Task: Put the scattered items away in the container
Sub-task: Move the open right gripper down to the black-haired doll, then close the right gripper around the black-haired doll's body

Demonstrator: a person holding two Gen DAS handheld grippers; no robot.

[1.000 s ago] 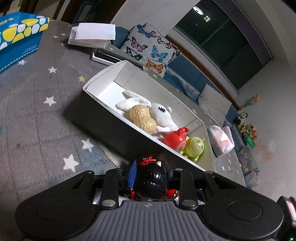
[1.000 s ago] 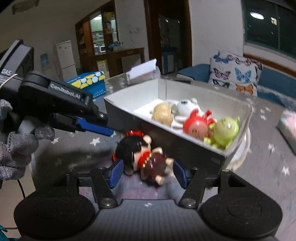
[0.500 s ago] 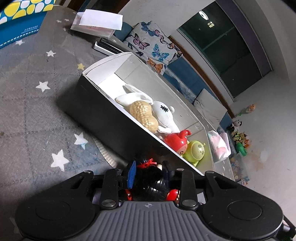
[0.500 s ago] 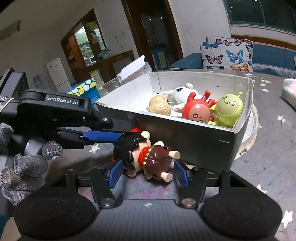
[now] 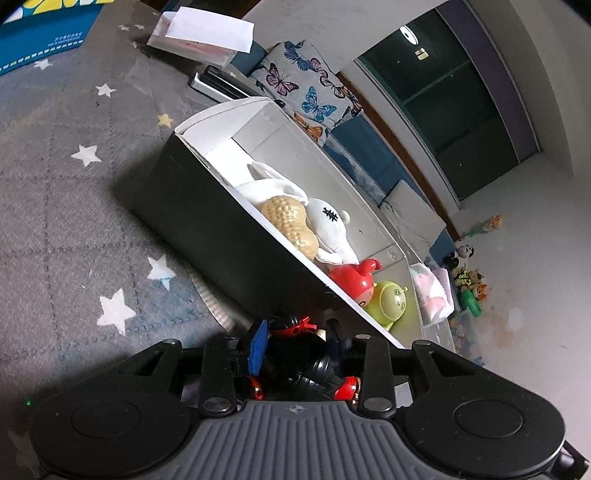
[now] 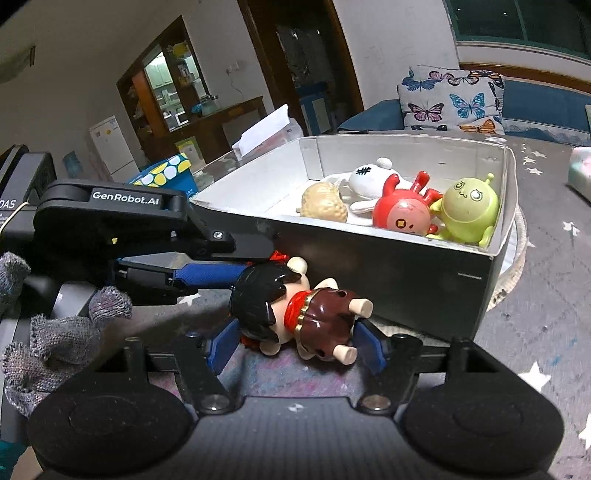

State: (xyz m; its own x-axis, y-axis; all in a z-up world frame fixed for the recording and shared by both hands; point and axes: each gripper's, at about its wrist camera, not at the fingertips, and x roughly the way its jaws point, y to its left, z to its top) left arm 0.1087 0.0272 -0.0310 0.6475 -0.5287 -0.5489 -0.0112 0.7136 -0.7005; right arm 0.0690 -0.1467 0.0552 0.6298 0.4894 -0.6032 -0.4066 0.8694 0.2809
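A black-haired doll in a brown dress [image 6: 295,314] lies on the star-patterned cloth just in front of the open box [image 6: 369,266]. My left gripper [image 5: 297,341] is shut on the doll's head [image 5: 299,354]; its blue fingers [image 6: 207,275] reach the head from the left in the right wrist view. My right gripper [image 6: 295,343] is open, its blue pads on either side of the doll's body, apart from it. The box [image 5: 192,206] holds a white plush [image 5: 325,225], a peanut toy [image 5: 291,225], a red figure [image 6: 402,218] and a green figure [image 6: 469,206].
A blue tissue box [image 5: 40,33] and a white paper-topped box [image 5: 203,37] sit at the far side of the cloth. A pink-white packet [image 5: 432,291] lies beyond the box. A butterfly cushion [image 6: 450,99] is behind.
My left gripper has closed in on the doll's head. The right gripper has moved closer to the doll and the box, and the doll has lifted slightly.
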